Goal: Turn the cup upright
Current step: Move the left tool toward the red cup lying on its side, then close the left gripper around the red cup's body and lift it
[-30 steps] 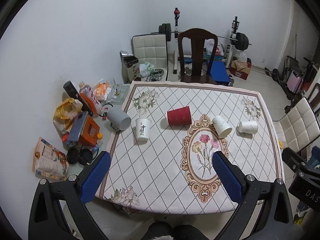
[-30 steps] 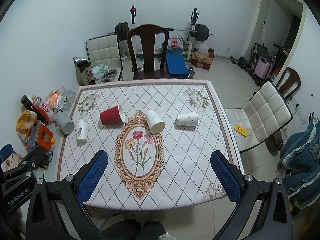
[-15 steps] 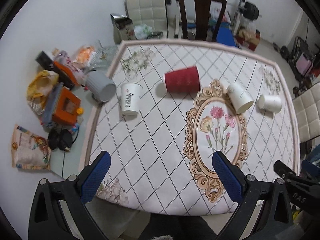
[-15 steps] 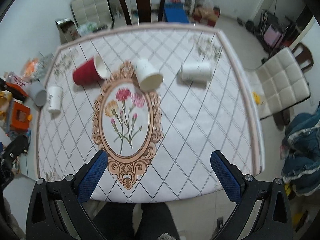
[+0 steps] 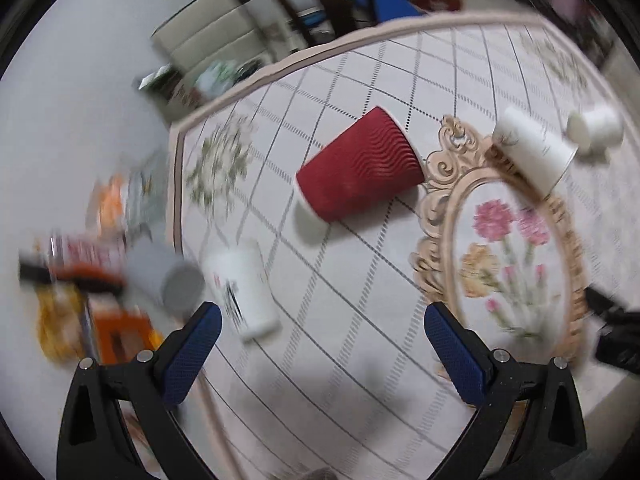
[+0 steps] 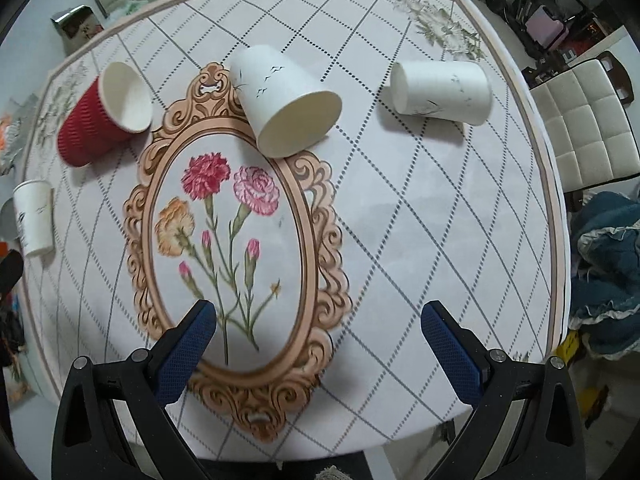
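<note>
A red ribbed cup [image 5: 360, 174] lies on its side on the tablecloth; it also shows in the right wrist view [image 6: 102, 114]. A white cup [image 6: 286, 102] lies on its side by the flower frame, mouth toward me. Another white cup [image 6: 440, 92] lies on its side farther right. A white cup with black print [image 5: 244, 288] stands mouth-down near the left edge. My left gripper [image 5: 320, 340] is open and empty, above the cloth in front of the red cup. My right gripper [image 6: 318, 340] is open and empty over the flower print.
The table [image 6: 400, 240] has a diamond-pattern cloth with an oval flower frame. A grey bin [image 5: 168, 276] and clutter [image 5: 80, 280] sit on the floor at left. A white padded chair [image 6: 584, 132] stands at right, blue clothing [image 6: 608, 264] below it.
Both grippers have moved down and forward toward the table. The left wrist view has tilted and closed in on the red cup. The cups have not moved.
</note>
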`<act>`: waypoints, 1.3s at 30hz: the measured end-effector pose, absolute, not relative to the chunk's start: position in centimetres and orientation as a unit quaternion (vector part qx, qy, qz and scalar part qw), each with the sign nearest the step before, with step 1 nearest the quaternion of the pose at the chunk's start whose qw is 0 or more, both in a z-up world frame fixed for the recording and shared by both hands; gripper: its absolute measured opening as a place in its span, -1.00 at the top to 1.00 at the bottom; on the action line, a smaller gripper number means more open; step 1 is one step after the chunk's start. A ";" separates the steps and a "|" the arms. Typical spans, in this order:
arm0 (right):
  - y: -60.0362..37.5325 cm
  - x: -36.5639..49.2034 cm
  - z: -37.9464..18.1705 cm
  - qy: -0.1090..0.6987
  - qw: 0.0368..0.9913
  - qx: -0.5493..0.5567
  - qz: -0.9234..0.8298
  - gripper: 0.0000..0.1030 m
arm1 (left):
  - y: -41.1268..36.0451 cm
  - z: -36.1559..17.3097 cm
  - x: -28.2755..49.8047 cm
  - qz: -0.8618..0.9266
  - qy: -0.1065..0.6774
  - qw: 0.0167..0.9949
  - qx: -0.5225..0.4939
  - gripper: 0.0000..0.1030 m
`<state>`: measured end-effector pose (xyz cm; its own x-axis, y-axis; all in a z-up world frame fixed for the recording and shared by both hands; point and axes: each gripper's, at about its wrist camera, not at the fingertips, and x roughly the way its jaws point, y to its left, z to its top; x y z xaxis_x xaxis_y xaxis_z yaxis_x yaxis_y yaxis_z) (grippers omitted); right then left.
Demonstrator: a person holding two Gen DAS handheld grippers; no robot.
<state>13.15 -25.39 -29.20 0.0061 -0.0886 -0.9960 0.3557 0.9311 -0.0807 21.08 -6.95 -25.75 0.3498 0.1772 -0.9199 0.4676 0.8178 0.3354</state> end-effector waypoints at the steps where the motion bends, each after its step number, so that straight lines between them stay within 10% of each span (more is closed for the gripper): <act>1: -25.5 13.6 -29.6 0.689 0.699 0.099 -0.160 -1.00 | -7.3 -26.3 21.8 -0.103 0.554 0.764 0.313 -1.00; 13: -28.4 16.7 -34.6 0.713 0.660 0.138 -0.190 -1.00 | -11.8 -30.9 26.7 -0.207 0.492 0.689 0.490 -0.97; 24: -31.8 18.9 -37.8 0.717 0.646 0.154 -0.212 -1.00 | -14.3 -34.9 28.5 -0.251 0.493 0.644 0.528 -0.55; 39: -32.0 18.1 -38.1 0.717 0.641 0.142 -0.232 -1.00 | -13.9 -34.8 28.9 -0.249 0.482 0.667 0.510 -0.49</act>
